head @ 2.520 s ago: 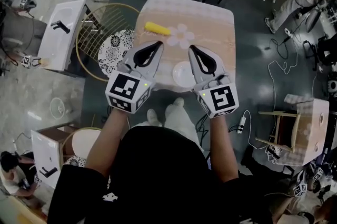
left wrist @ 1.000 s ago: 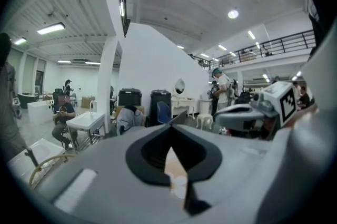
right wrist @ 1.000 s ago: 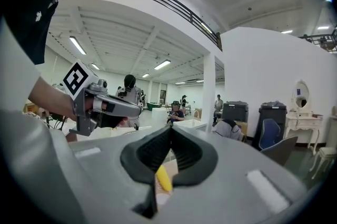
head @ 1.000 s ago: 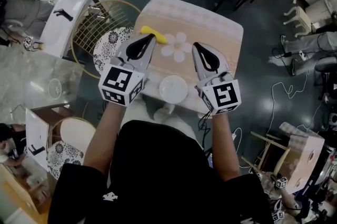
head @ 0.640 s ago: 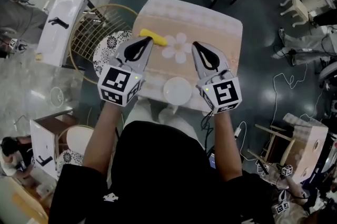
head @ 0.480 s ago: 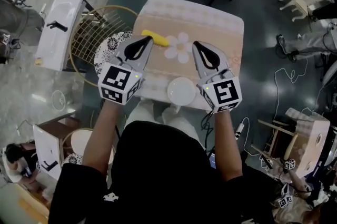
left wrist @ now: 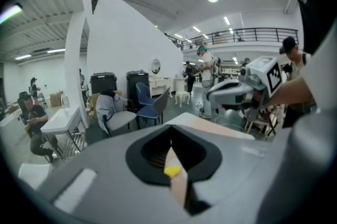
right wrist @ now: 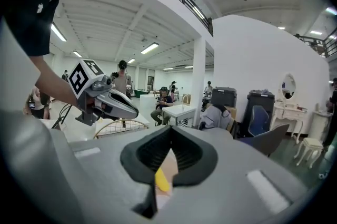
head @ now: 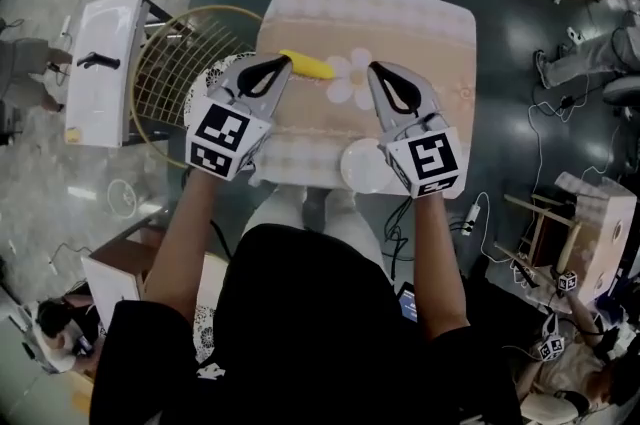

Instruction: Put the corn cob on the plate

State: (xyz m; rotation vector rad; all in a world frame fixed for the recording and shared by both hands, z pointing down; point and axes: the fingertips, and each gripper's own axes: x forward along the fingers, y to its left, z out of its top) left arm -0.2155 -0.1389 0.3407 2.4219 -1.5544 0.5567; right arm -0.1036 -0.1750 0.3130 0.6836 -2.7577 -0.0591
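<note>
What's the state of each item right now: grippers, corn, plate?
left gripper: shut, empty, tip by the corn's left end
right gripper: shut, empty
corn cob: lying on the table, not gripped
plate: at the table's near edge, visible part empty, partly behind the right gripper

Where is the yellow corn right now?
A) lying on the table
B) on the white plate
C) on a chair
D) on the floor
A: the corn cob lies on the table, apart from the white plate at the near edge.
</note>
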